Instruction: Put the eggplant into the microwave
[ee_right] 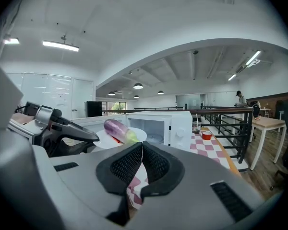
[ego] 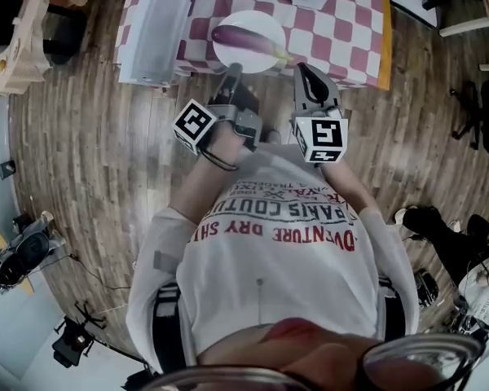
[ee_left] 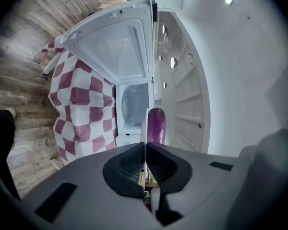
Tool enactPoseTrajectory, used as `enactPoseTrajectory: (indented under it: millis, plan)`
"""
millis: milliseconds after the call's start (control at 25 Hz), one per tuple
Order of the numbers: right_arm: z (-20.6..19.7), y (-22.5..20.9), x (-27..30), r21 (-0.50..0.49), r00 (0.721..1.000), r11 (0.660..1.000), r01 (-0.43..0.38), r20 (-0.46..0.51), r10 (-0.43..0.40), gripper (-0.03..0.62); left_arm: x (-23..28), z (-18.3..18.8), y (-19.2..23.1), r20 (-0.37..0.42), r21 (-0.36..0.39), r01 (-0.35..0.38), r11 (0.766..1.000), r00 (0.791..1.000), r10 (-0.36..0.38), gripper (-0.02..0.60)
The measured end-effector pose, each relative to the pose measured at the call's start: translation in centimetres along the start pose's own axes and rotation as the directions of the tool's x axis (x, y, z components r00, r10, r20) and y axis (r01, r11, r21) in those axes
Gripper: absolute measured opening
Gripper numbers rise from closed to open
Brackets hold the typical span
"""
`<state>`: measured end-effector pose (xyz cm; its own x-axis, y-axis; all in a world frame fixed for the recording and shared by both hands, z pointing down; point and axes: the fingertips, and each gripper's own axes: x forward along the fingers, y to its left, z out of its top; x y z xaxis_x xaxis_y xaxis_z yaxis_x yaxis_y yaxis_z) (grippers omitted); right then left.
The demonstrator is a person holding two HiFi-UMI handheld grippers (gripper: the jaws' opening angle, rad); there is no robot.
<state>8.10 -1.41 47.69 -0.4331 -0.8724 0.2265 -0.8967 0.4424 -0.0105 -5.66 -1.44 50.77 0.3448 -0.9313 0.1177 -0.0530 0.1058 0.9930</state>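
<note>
A purple eggplant point(ego: 246, 38) lies on a white plate point(ego: 228, 53) held out over the checkered table's near edge. My left gripper point(ego: 231, 76) is shut on the plate's near rim. In the left gripper view the plate point(ee_left: 144, 128) shows edge-on between the jaws, with the eggplant point(ee_left: 156, 124) beyond it. Behind stands the white microwave point(ee_left: 134, 104), its door point(ee_left: 116, 47) swung open. My right gripper point(ego: 308, 75) hangs beside the plate, shut and empty. The right gripper view shows its closed jaws point(ee_right: 142, 145), the eggplant point(ee_right: 117, 130) and the microwave point(ee_right: 158, 126).
The table wears a red-and-white checkered cloth point(ego: 354, 23). A small red-and-white pot point(ee_right: 207, 135) stands on it right of the microwave. A black railing point(ee_right: 230, 123) runs behind the table. A wooden object point(ego: 20, 47) sits on the plank floor at far left.
</note>
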Motion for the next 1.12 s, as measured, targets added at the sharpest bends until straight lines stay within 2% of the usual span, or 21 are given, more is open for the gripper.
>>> enactPoseTrajectory:
  millis: [280, 600, 840, 1120]
  plan:
    - [0.0, -2.4, 4.0, -0.007, 1.0, 1.0, 0.013, -0.021, -0.013, 0.026, 4.6, 1.4, 1.1, 0.006, -0.015, -0.029, 0.999, 1.0, 0.03, 0.032]
    - [1.0, -5.3, 10.9, -0.005, 0.998, 0.998, 0.058, -0.032, -0.058, 0.026, 11.8, 4.6, 1.9, -0.035, -0.027, -0.044, 0.999, 0.998, 0.043, 0.032]
    - [1.0, -5.6, 16.2, 0.004, 0.995, 0.997, 0.079, -0.054, -0.079, 0.026, 15.3, 8.0, 2.8, -0.058, -0.034, -0.068, 0.997, 0.996, 0.066, 0.032]
    - [0.5, -5.0, 20.3, -0.007, 0.991, 0.995, 0.099, -0.09, -0.099, 0.026, 18.4, 11.1, 4.4, -0.067, -0.008, -0.094, 0.996, 0.993, 0.093, 0.032]
